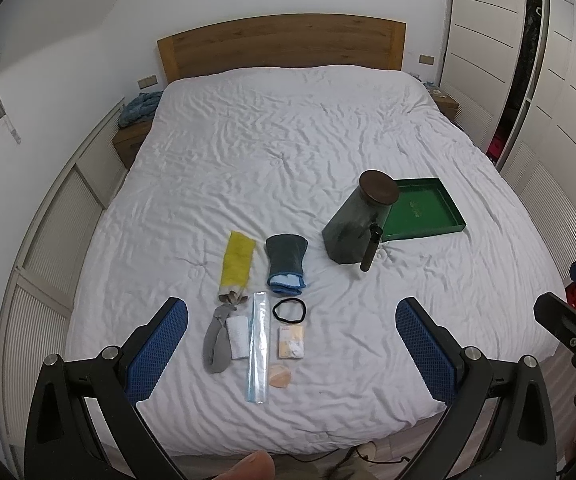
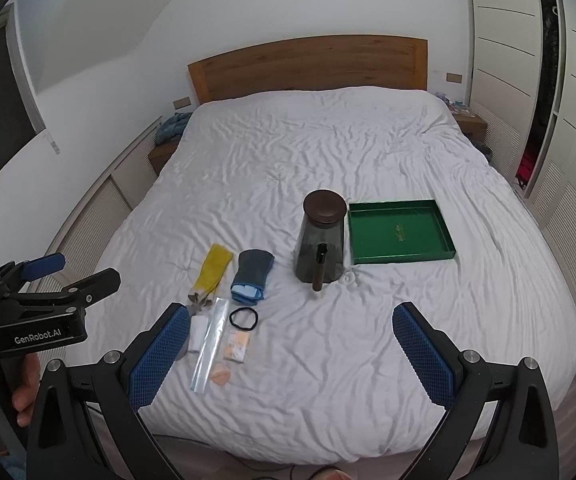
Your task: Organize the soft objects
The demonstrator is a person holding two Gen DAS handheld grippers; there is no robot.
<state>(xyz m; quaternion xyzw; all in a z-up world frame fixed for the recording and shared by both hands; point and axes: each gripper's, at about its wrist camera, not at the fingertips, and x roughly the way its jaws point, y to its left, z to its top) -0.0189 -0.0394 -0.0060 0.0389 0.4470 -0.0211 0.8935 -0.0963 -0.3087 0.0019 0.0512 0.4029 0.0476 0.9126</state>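
I hold my left gripper (image 1: 292, 344) and right gripper (image 2: 290, 350) spread wide and empty above the near edge of the white rumpled bed (image 1: 288, 128). The yellow folded cloth (image 1: 237, 262), the dark teal and blue folded towel (image 1: 285, 264) and the grey sock (image 1: 216, 340) lie clustered ahead, well left of the shallow green tray (image 2: 400, 234).

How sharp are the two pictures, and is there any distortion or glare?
Left wrist view: strong fisheye bending of the bed edges, dark corners, blurred fingertip at the bottom. Right wrist view: the same curving, soft even light, no glare on the green tray.
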